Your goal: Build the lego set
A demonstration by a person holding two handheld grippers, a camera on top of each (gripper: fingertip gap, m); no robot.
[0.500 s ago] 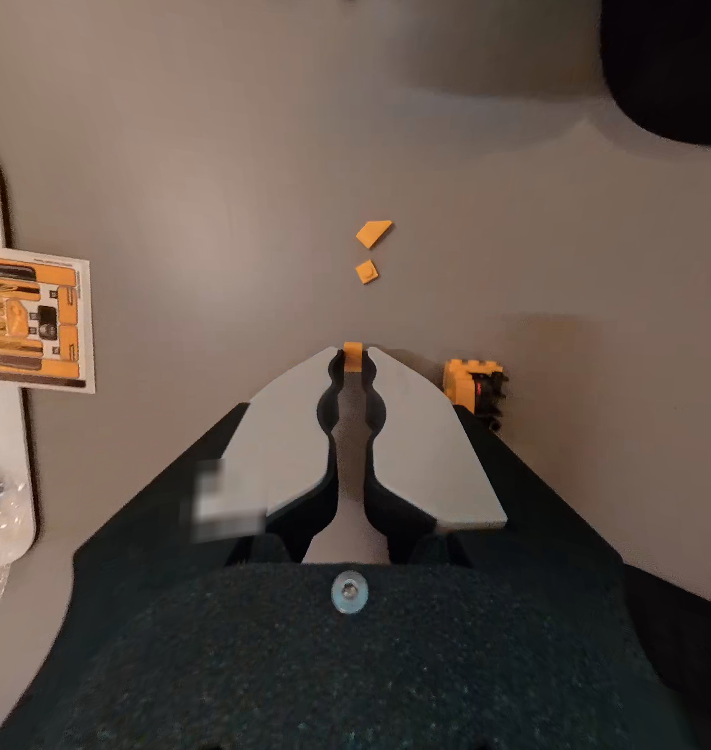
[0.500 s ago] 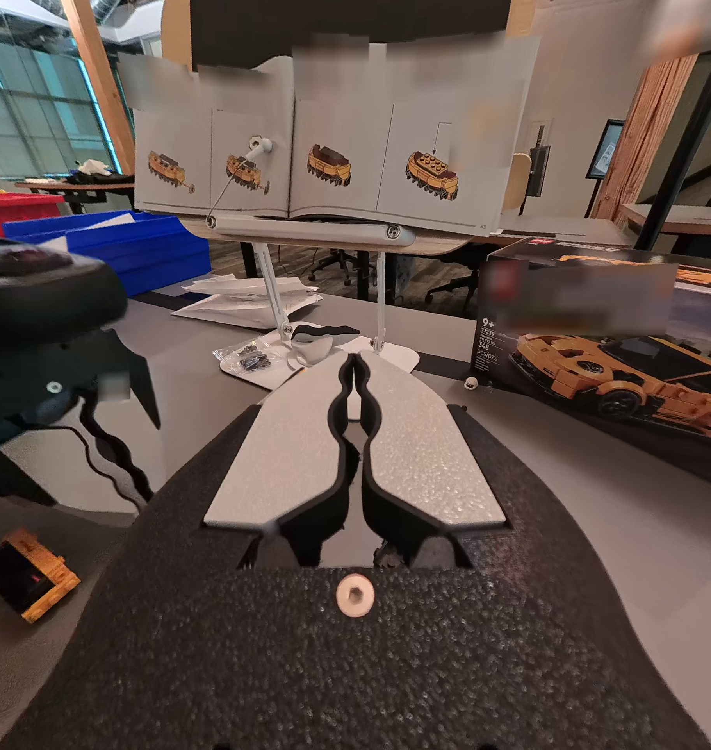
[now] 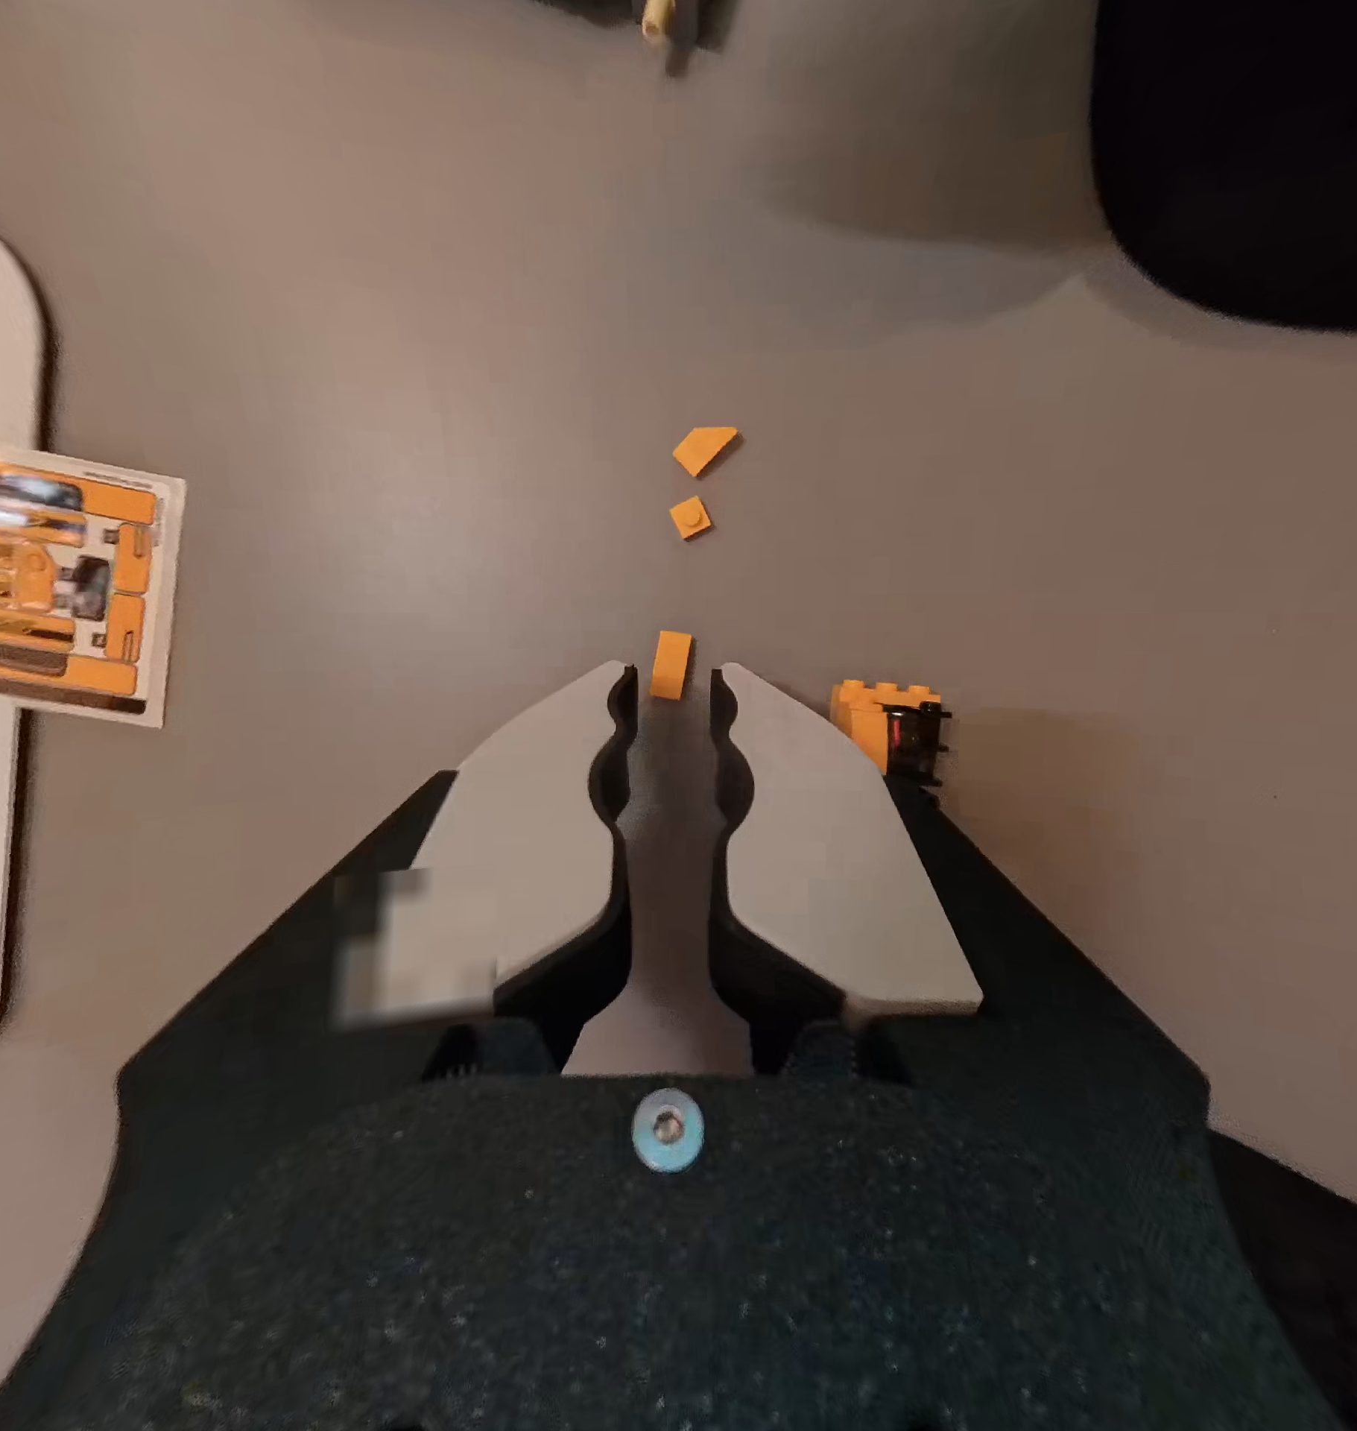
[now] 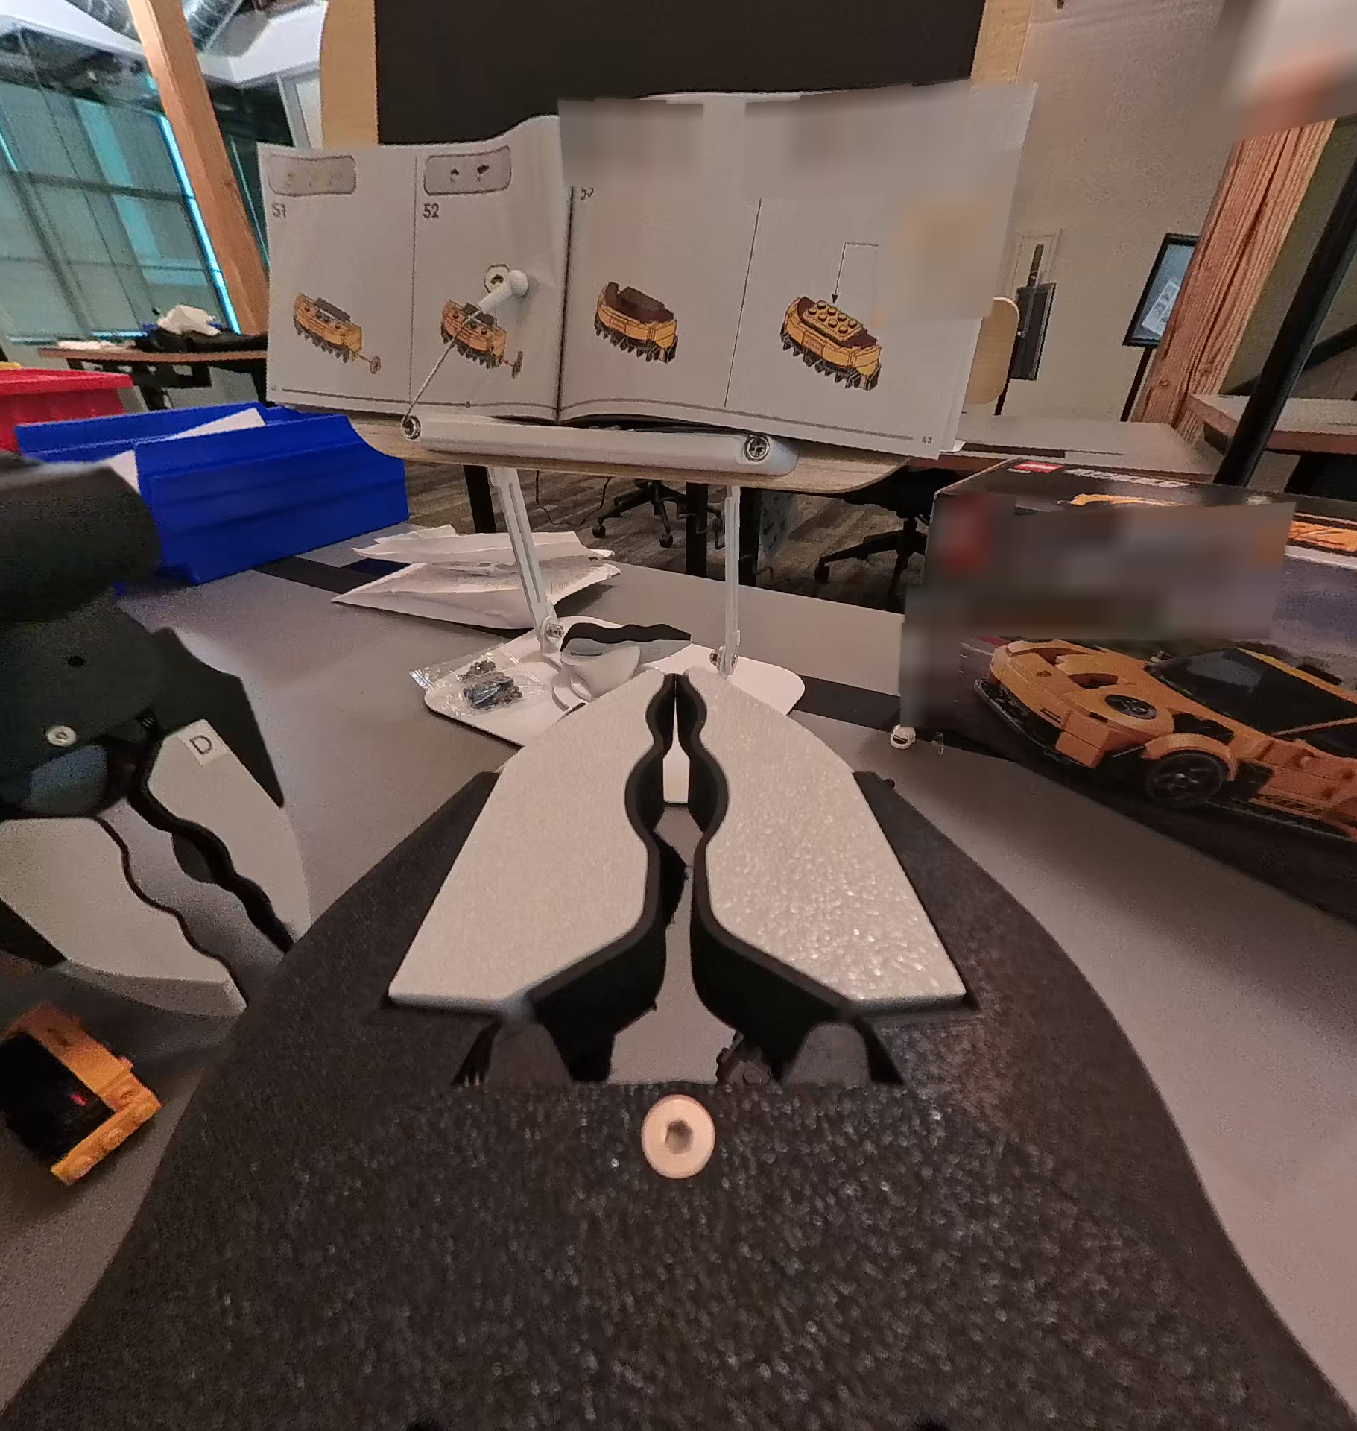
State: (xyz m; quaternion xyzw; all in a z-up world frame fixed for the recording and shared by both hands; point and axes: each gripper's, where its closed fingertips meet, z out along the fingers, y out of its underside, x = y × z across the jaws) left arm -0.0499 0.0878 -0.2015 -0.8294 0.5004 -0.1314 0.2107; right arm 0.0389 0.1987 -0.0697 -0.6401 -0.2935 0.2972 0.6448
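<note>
left gripper [image 3: 671, 675] hanging apart over orange brick [image 3: 670, 664] | right gripper [image 4: 676, 683] sitting together, empty | advice: centre brick, squeeze square

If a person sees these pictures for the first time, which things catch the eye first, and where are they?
In the left wrist view, three small orange pieces lie in a row on the grey table; the nearest, an orange slope piece, sits just ahead of the open left gripper. In the right wrist view, the open instruction booklet stands on a stand beyond the shut right gripper, with the set's box at right.
</note>
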